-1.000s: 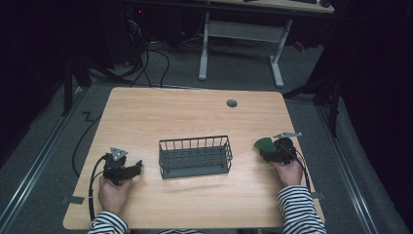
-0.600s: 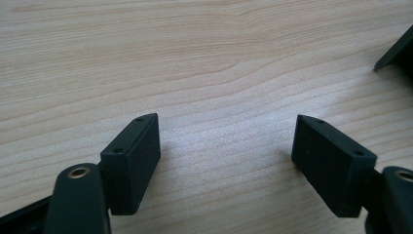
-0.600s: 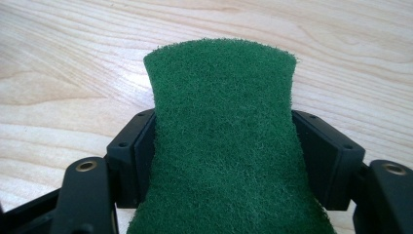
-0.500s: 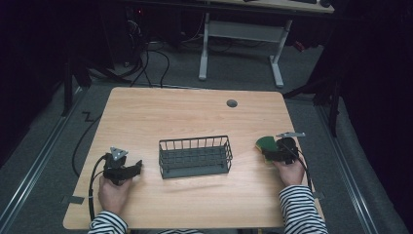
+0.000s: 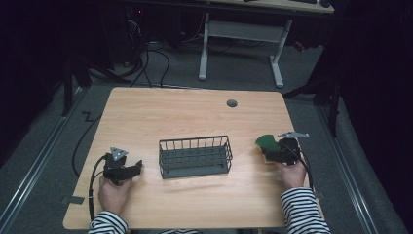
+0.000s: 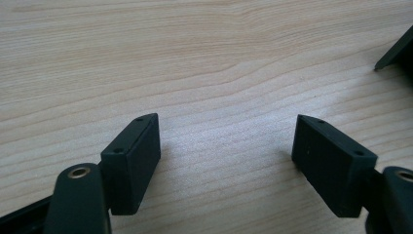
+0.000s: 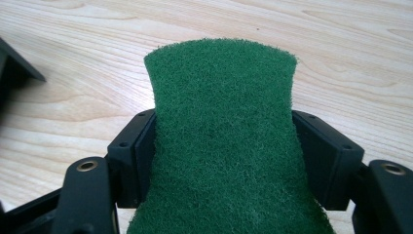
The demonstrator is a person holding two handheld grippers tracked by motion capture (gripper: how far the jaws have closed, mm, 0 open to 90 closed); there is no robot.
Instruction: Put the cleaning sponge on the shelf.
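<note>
A green scouring sponge (image 5: 267, 143) with a yellow underside is held at the table's right side, just above the wood. My right gripper (image 5: 272, 152) is shut on the sponge (image 7: 221, 122), whose sides are pinched in between the two jaws. At the left front of the table my left gripper (image 5: 136, 168) rests low over the wood. It is open (image 6: 226, 151) with only bare table between its jaws. A dark wire basket (image 5: 195, 157) stands between the two grippers and looks to have nothing in it.
The wooden table (image 5: 195, 117) has a round cable hole (image 5: 232, 103) at its far middle. A dark corner of the basket (image 6: 397, 51) shows at the left gripper view's upper right. A second desk's white legs (image 5: 238, 44) stand on the floor behind.
My right gripper has edged slightly to the right with the sponge. The left gripper has stayed where it was.
</note>
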